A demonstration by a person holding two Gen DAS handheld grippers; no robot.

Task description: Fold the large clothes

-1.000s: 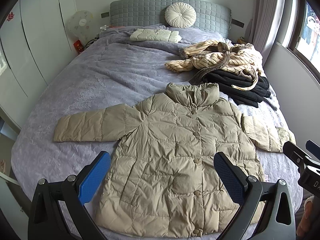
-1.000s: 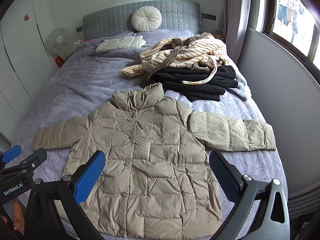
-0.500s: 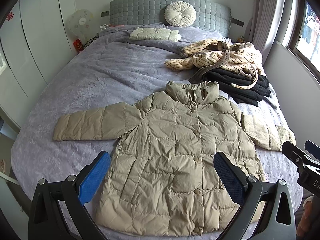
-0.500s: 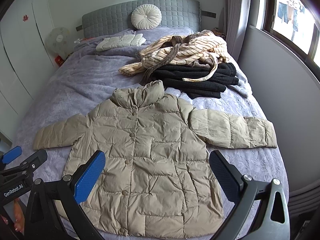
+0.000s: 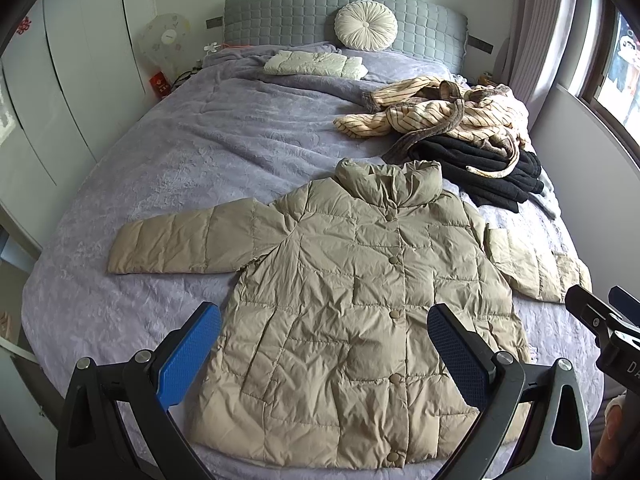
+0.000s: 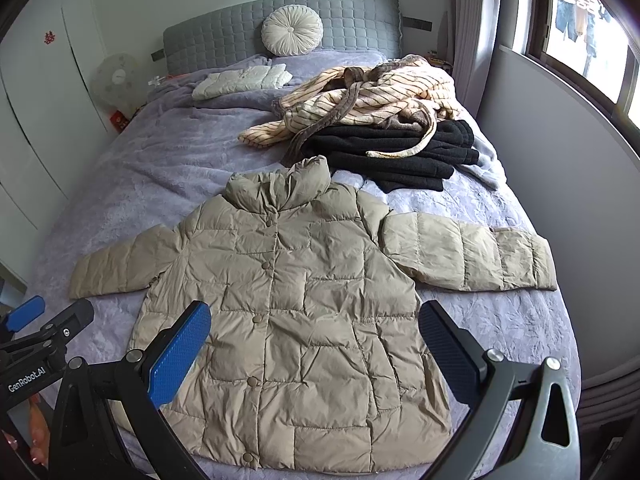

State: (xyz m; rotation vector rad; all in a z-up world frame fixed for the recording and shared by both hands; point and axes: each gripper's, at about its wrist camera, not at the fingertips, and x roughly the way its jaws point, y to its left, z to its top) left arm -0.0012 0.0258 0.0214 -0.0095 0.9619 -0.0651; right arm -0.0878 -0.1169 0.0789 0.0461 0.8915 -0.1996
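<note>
"GenRobot.AI" is read on the left gripper [image 6: 44,344] where it is seen from the right wrist view; only "D" is shown on the right gripper [image 5: 608,320], cut off at the frame edge. Both are held released, jaws wide, above the foot edge of the bed [image 5: 168,152]. The beige puffer jacket [image 5: 360,300] is laid flat, buttoned, collar toward the headboard [image 5: 280,16], sleeves spread sideways; the right sleeve's cuff is partly hidden.
</note>
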